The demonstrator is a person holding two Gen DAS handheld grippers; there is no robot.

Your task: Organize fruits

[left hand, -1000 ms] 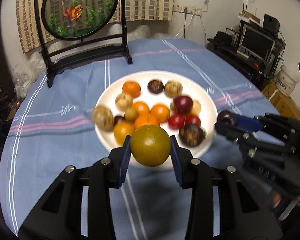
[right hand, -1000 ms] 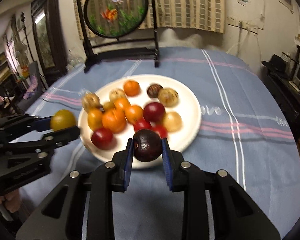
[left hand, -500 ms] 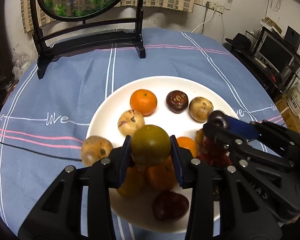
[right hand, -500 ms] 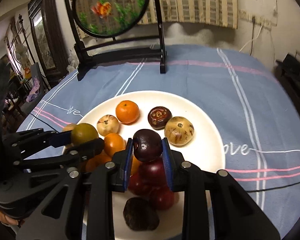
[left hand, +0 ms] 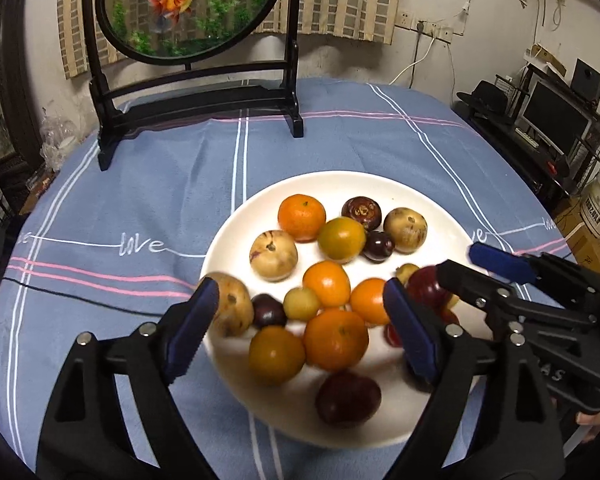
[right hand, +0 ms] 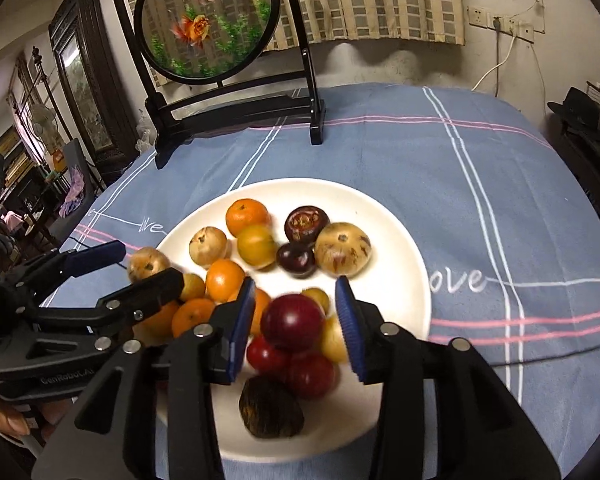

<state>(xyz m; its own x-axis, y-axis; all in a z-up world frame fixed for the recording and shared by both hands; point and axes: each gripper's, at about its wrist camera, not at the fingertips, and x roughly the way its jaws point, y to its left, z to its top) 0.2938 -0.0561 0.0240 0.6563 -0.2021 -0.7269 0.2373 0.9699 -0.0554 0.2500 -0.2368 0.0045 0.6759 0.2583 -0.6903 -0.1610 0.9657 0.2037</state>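
Observation:
A white plate (left hand: 236,224) (right hand: 404,248) on the blue cloth holds several fruits: oranges, tan passion fruits, red and dark purple ones. A greenish-orange fruit (left hand: 341,239) (right hand: 257,246) and a small dark purple fruit (left hand: 377,245) (right hand: 296,259) lie near the plate's middle. My left gripper (left hand: 300,328) is open and empty above the near oranges; it also shows in the right wrist view (right hand: 136,268). My right gripper (right hand: 296,328) is open and empty above a red fruit (right hand: 293,322); it also shows in the left wrist view (left hand: 472,268).
A black stand with a round goldfish screen (left hand: 188,8) (right hand: 208,20) stands at the table's far side. One tan fruit (left hand: 230,308) (right hand: 148,265) sits at the plate's left rim. A monitor and shelves (left hand: 556,120) are off to the right.
Both grippers opened and let go: the greenish-orange fruit and the dark purple fruit now lie on the plate. Both grippers have drawn back toward the near side.

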